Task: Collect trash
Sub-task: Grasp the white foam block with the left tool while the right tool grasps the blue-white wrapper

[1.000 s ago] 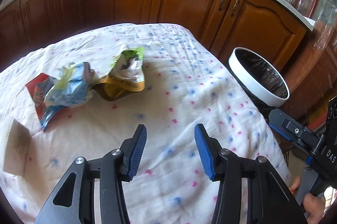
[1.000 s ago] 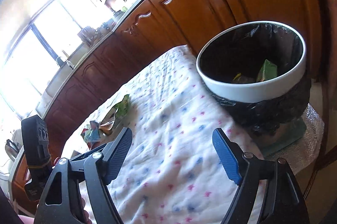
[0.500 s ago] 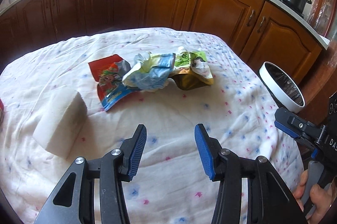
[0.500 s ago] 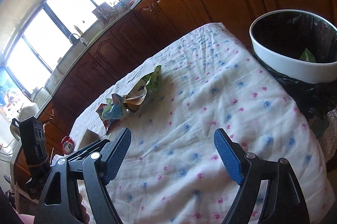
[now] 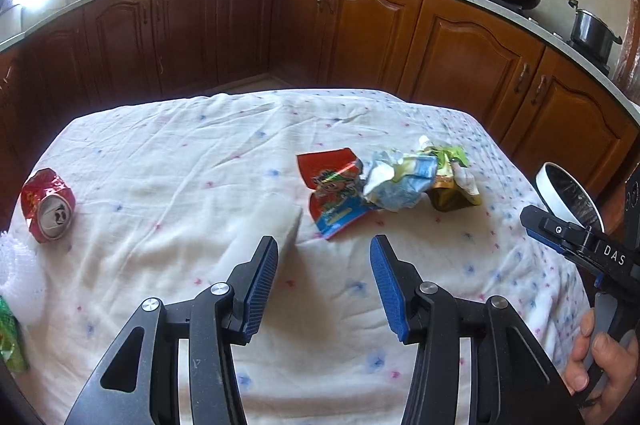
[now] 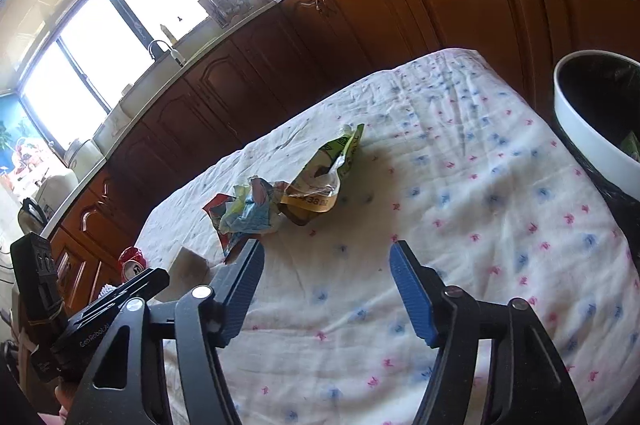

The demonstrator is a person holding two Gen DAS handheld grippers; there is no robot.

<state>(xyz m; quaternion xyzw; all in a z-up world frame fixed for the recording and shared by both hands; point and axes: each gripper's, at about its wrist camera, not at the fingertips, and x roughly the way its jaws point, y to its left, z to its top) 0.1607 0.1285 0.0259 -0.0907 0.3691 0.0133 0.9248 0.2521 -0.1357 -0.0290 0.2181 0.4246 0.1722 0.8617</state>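
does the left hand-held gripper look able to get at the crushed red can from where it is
Probably yes. The left hand-held gripper is open and empty, and the crushed red can lies apart on the tablecloth off to its left, with only bare cloth between them. It would need to swing left.

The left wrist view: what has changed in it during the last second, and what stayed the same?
The left gripper swung left across the table: the trash bin slid to the right edge, and the white foam block and crushed red can came into view. The right gripper also turned left, away from the bin. Nothing was grasped; both stay open, and the wrappers lie unmoved.
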